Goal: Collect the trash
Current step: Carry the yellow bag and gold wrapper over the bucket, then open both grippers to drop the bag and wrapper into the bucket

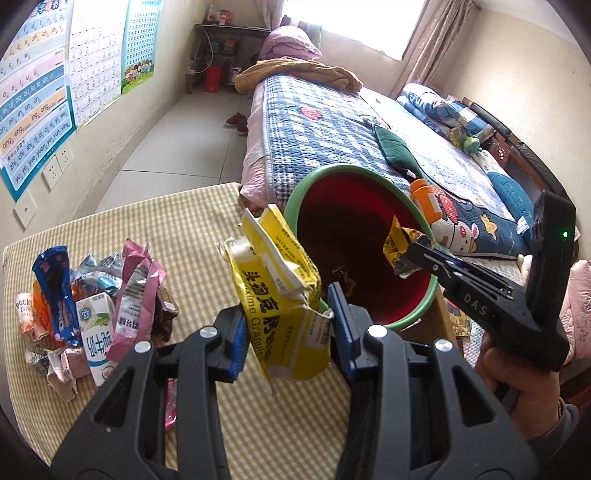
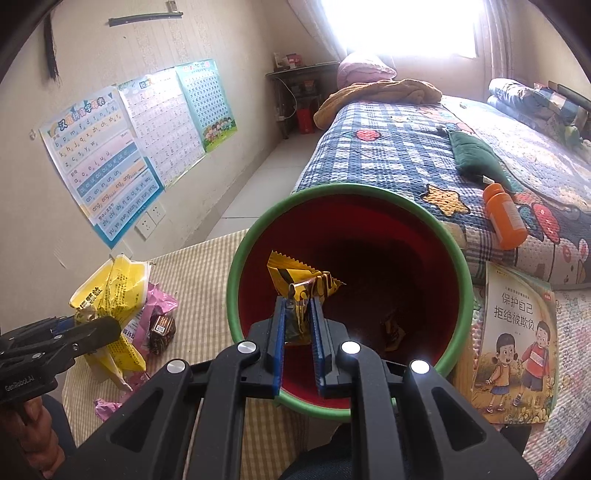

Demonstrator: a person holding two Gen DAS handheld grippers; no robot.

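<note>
The left claw [image 1: 288,325] grips a yellow bag [image 1: 280,291]. The right claw [image 2: 298,332] pinches a small wrapper [image 2: 301,291] over the red bin [image 2: 458,258], on the checked bench [image 2: 199,273] near a bed [image 2: 388,155].

Bed [image 1: 332,122] under a blue checked quilt [image 2: 399,158], mustard blanket [image 1: 295,74] and lilac duvet [image 1: 288,42] heaped at its far end. Dark green cushion [image 2: 476,155] and orange bottle [image 2: 504,216] lying on the quilt, near each other. Picture book [image 2: 517,347] beside the bed's edge. Pinyin posters [image 2: 110,158] on the wall above white sockets [image 2: 149,221]. Dark red slippers [image 1: 238,122] on the tiled floor [image 1: 177,140]. Bright window [image 2: 406,26] beyond.
</note>
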